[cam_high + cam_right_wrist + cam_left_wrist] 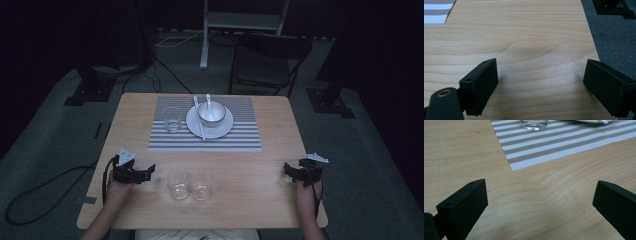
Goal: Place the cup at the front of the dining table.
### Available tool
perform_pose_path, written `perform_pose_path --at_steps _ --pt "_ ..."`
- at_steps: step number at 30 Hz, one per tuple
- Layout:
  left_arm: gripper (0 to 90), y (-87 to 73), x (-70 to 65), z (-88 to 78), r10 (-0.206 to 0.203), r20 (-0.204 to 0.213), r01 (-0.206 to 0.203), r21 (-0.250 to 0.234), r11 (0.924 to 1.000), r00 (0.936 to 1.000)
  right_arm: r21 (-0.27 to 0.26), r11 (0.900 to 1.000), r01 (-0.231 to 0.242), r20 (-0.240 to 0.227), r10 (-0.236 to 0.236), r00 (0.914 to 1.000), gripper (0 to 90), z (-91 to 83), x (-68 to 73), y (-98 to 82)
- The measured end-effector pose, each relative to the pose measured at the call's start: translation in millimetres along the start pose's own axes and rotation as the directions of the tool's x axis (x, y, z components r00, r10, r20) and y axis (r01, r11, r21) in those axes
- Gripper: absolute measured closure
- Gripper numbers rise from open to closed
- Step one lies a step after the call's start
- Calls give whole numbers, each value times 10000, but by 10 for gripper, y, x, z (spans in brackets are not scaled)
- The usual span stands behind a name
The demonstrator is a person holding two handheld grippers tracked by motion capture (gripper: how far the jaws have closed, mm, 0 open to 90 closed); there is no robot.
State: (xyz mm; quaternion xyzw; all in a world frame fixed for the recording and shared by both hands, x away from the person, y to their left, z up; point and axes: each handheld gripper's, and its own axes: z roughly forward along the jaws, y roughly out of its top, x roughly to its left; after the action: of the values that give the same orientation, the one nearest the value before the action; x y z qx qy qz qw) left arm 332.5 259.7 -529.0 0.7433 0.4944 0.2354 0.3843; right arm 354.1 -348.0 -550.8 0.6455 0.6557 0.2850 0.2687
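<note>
Nothing started yet as far as I can tell: both tongs, left [149, 170] and right [287, 169], sit wide and empty on the tabletop [260, 200]. The two glasses [189, 185] stand untouched between them, nearer the left tongs.

In the left gripper view the glass [533, 124] and plate [594, 121] are cut off by the top edge. The placemat [437, 11] is clipped at the right gripper view's corner

Two empty glasses [189, 185] stand touching near the table's [260, 200] near edge, between left gripper [142, 173] and right gripper [292, 170].
</note>
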Motion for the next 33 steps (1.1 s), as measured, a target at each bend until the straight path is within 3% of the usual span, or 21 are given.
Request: perform_pose_path --at_steps 16,28,33 --pt "4 -226 -16 -310 25 -205 -29 -175 9998 9998 6 10000 -5 0 5 10000 118 -1 1 -1" --pt "4 -414 87 -512 -242 -694 230 -183 9996 9973 9 10000 -2 -4 2 10000 118 -3 2 -2" --pt "4 -473 153 -588 -283 -1102 252 -298 9992 9935 6 10000 -23 -11 23 10000 118 -4 3 -3"
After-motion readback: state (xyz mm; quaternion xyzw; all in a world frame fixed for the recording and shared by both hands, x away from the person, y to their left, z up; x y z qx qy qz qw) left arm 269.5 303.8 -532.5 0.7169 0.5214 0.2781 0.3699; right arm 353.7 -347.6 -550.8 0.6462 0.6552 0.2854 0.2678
